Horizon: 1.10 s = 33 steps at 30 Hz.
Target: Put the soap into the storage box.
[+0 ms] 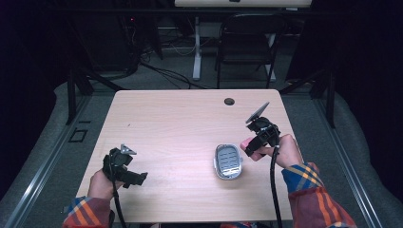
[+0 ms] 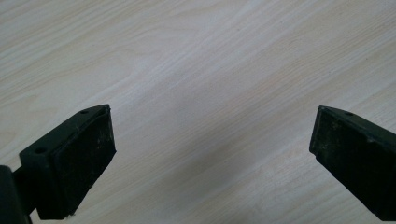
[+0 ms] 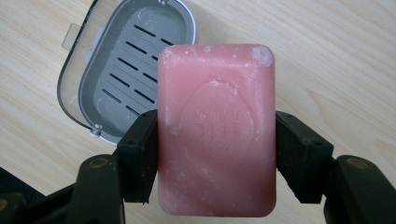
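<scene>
A pink soap bar (image 3: 215, 128) is clamped by its long sides between the black pads of my right gripper (image 3: 215, 158), held above the table. In the high view that right gripper (image 1: 251, 145) hovers just right of a grey slotted soap dish (image 1: 228, 160), and a bit of the pink soap bar (image 1: 245, 144) peeks out at its tip. The soap dish (image 3: 126, 70) lies past the bar, up and to the left, with nothing in it. My left gripper (image 1: 137, 178) rests low at the front left of the table; its jaws (image 2: 212, 154) stand wide apart over bare wood.
The light wooden table (image 1: 180, 118) has a round cable hole (image 1: 229, 101) near its far edge. Behind the table stand a black chair (image 1: 247, 42) and a white desk leg (image 1: 196, 52). Dark floor lies on both sides.
</scene>
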Available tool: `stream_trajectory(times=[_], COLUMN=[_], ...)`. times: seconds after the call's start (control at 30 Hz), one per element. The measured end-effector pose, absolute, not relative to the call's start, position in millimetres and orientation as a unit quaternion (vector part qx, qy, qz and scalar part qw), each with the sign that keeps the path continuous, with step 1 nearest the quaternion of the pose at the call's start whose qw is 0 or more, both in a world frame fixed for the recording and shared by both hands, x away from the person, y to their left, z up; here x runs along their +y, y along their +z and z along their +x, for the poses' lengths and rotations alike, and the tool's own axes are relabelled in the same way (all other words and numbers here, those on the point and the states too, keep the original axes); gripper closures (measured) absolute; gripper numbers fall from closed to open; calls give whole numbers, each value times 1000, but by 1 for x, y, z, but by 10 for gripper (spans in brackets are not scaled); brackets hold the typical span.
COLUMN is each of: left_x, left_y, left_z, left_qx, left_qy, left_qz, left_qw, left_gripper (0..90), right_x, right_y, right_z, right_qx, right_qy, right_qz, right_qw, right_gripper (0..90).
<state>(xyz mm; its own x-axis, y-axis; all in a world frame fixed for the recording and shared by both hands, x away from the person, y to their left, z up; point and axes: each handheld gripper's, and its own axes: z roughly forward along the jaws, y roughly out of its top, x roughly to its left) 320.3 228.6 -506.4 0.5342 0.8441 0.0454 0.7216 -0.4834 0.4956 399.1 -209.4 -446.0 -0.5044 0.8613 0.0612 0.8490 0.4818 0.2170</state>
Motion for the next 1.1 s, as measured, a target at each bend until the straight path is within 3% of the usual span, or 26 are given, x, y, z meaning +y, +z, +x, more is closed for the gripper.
stream_trajectory(times=[1.1], left_x=[226], left_y=[-506], left_z=[322], left_qx=[455], left_qy=[139], left_qz=[854], left_qw=[211], left_gripper=[2], right_x=[-179], right_y=[-442], right_z=[398], right_qx=[877], right_qy=[105], right_qz=[469], right_qw=[19], right_gripper=[371])
